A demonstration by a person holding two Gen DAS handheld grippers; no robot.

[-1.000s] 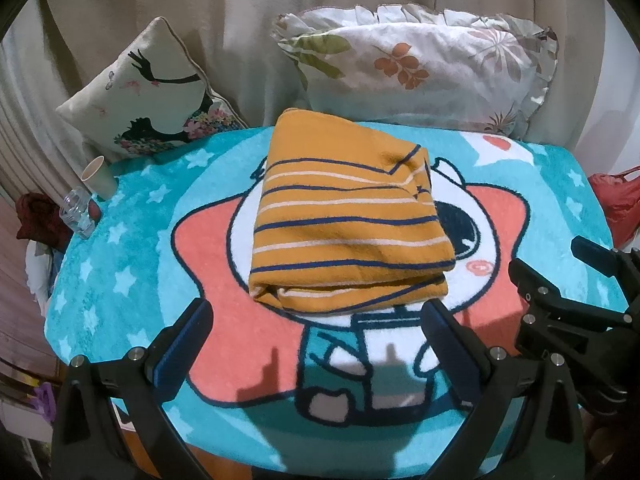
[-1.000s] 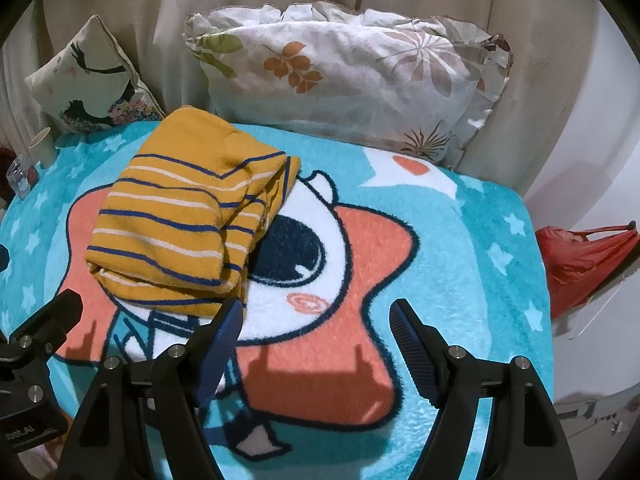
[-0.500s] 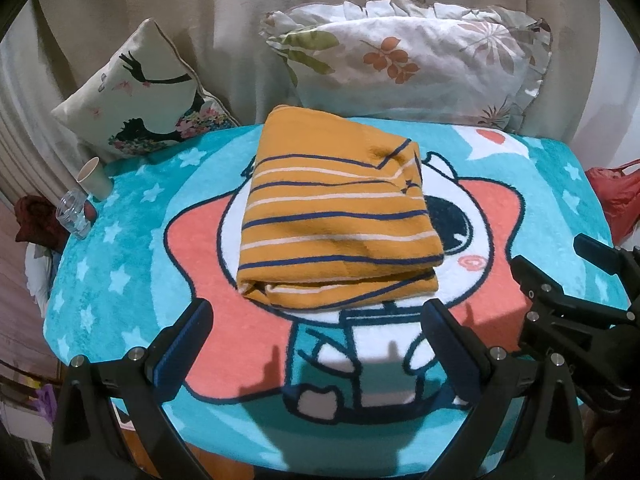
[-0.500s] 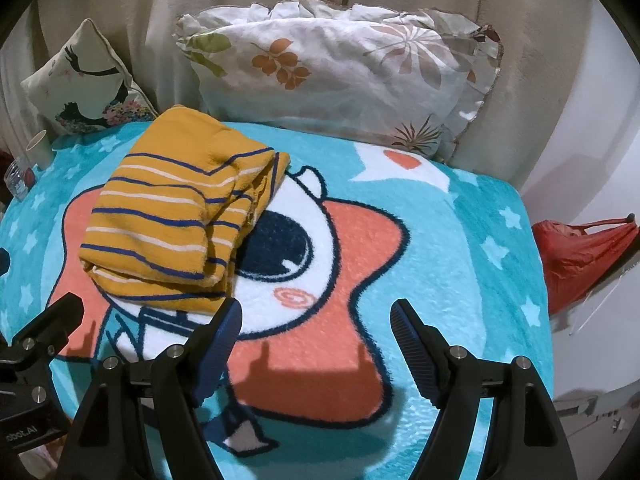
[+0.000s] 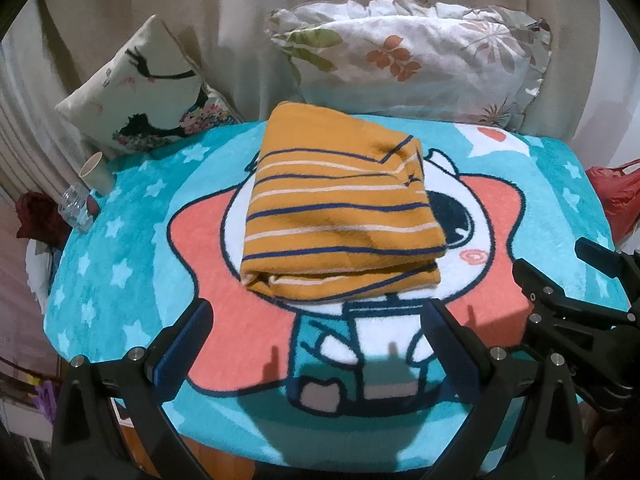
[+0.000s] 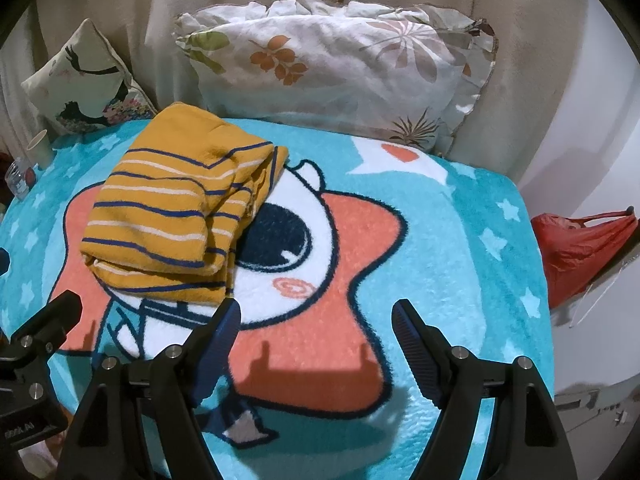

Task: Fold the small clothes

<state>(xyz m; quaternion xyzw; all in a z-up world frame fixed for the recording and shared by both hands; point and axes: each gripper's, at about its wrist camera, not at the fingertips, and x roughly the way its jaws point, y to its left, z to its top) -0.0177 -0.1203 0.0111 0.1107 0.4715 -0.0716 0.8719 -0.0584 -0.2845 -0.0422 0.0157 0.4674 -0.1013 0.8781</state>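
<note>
Both cameras have drifted slightly over the last second, the garment (image 5: 340, 216) sliding a little in each view while keeping its shape, so the tools look to be shifting rather than working the cloth. That garment, mustard with navy and cream stripes, lies on the blanket (image 5: 120, 240) as a compact rectangular bundle of several layers, its folded edge toward the cameras and its far end close to the floral pillow (image 5: 408, 52). It sits over the cartoon figure's face, roughly mid-blanket in the left view and toward the left in the right view (image 6: 180, 208). Neither tool touches it: the left gripper (image 5: 316, 344) hangs just short of its near edge with jaws spread wide and nothing between them, and the right gripper (image 6: 316, 344) is likewise spread and empty, over bare blanket to the bundle's right. Judging by the neat stack, folding of this piece appears finished or nearly so; the right side shows slightly loose, uneven layers that might want a tidy. No other clothes waiting to be folded are visible. A bird cushion (image 5: 144, 92), a paper cup (image 5: 94, 170) and a glass jar (image 5: 76, 206) stand at the far left edge, and a red bag (image 6: 580, 248) hangs off to the right.
</note>
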